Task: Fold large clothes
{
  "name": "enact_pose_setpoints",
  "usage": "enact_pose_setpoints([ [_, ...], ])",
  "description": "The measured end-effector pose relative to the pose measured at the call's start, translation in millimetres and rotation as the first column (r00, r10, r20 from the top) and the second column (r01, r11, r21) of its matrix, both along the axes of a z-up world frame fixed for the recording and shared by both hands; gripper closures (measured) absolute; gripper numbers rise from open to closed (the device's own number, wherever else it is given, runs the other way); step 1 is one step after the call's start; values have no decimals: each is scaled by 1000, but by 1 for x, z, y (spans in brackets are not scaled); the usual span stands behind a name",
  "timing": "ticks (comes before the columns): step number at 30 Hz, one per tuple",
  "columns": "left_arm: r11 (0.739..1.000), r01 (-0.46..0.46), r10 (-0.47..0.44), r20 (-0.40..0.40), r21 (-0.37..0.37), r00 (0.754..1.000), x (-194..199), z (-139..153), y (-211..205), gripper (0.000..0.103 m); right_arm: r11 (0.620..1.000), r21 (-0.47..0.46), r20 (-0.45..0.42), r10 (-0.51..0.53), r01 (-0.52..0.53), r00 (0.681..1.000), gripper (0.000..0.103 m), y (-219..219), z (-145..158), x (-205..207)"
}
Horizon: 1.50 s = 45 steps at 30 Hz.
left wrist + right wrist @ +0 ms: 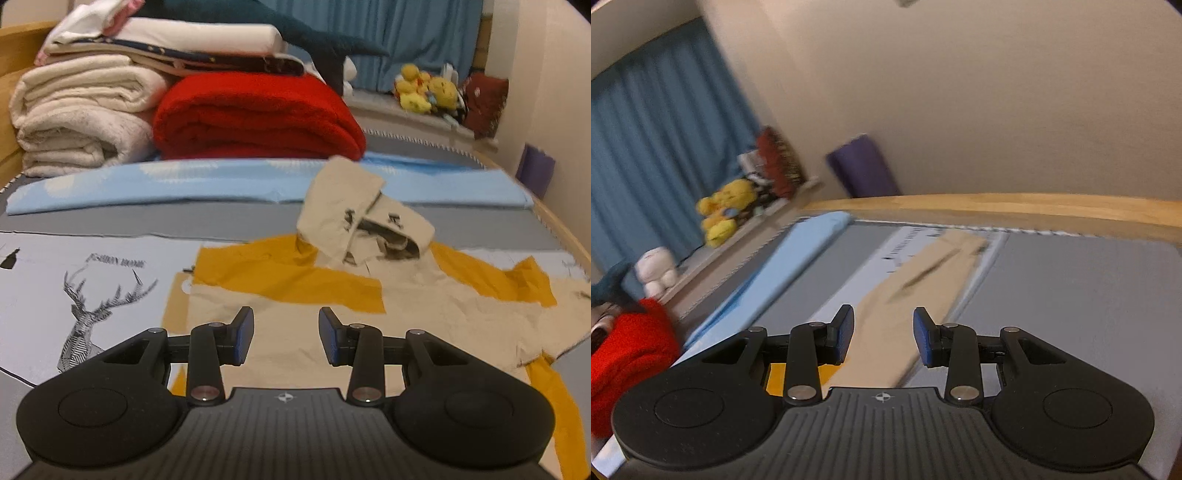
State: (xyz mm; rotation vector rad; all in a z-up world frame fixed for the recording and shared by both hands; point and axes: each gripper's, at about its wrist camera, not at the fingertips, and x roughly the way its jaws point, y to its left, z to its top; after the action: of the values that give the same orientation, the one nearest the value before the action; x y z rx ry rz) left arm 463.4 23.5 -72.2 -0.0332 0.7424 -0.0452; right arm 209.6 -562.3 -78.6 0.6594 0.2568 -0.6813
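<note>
Covering grey bed (236,218): deer-print sheet (85,295)

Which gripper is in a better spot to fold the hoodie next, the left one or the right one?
Probably the left. The left gripper is open right above the hoodie, with its body and hood in front. The right gripper, also open, faces only one sleeve near the bed's edge.

The hoodie (332,295) is beige with mustard-yellow panels and a black print on its hood. At ten o'clock, a pale sheet (92,280) carries a black geometric stag; at twelve, a red blanket (255,118) adjoins cream blankets (77,118).
</note>
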Motion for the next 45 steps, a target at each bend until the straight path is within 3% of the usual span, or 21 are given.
enact_pose_setpoints([
  [3,1000,18,-18,17,4,1000,0,0,-5,60,999,35,23,-11,10,1000,71,-16,-10,11],
  [8,1000,8,-8,1,18,1000,4,-10,-5,60,997,79,24,12,-14,1000,69,-56,-39,42],
  [16,999,21,-19,-33,48,999,10,-27,-5,60,983,176,-52,62,-52,997,69,-120,-112,97],
  [25,998,27,-23,-66,53,998,16,-43,-10,60,970,242,-90,47,-24,995,66,-156,-158,140],
  [31,997,35,-30,-81,63,996,18,-51,-13,60,973,230,-35,-11,19,999,66,-169,-167,148],
  [38,997,38,-32,-88,66,996,20,-54,-13,60,982,176,-56,-58,67,997,69,-177,-167,165],
  [40,998,35,-29,-88,61,996,20,-53,-12,60,984,156,-81,-79,91,994,78,-177,-163,170],
  [41,998,33,-28,-90,58,996,21,-53,-11,60,983,148,-90,-91,104,992,94,-178,-161,172],
  [45,999,23,-18,-107,41,994,22,-52,-8,60,991,79,-66,-105,110,992,97,-165,-137,174],
])
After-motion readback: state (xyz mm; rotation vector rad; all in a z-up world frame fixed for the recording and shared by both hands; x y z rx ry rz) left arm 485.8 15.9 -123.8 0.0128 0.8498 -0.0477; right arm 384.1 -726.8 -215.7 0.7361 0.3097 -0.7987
